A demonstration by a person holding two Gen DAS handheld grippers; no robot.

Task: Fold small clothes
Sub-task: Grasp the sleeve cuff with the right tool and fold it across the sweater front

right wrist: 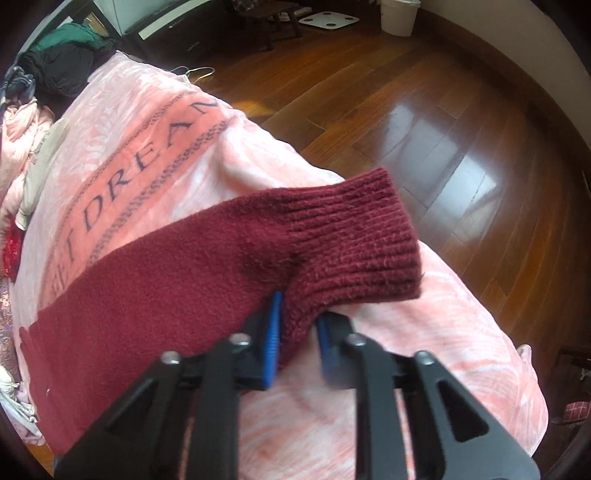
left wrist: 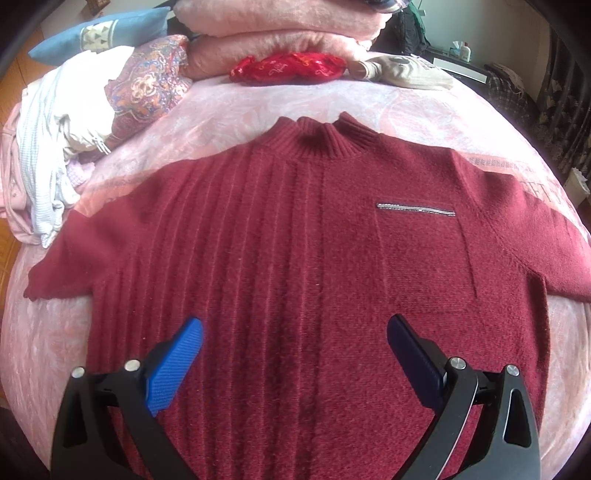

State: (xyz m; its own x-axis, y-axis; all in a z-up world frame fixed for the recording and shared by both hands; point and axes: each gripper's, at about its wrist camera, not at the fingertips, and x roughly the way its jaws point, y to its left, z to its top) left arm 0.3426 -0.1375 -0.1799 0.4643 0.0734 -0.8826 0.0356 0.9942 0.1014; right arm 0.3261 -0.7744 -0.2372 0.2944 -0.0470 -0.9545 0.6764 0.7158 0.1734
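Both views bright, soft daylight, no hard shadows. Heavy fisheye bend, black vignette at all corners. Left wrist view: sweater (left wrist: 295, 258) beyond the fingers (left wrist: 177, 365) sharp, knit ribs readable; faint shade in the neck hole and under the fingers; pink pillows (left wrist: 277, 33) far ahead slightly washed out. Right wrist view: strong window glare on the wood floor (right wrist: 443, 147) ahead and right of the fingers (right wrist: 271, 347); sleeve cuff (right wrist: 354, 236) at the fingertips crisp; black frame nearest the lens soft and blurred.
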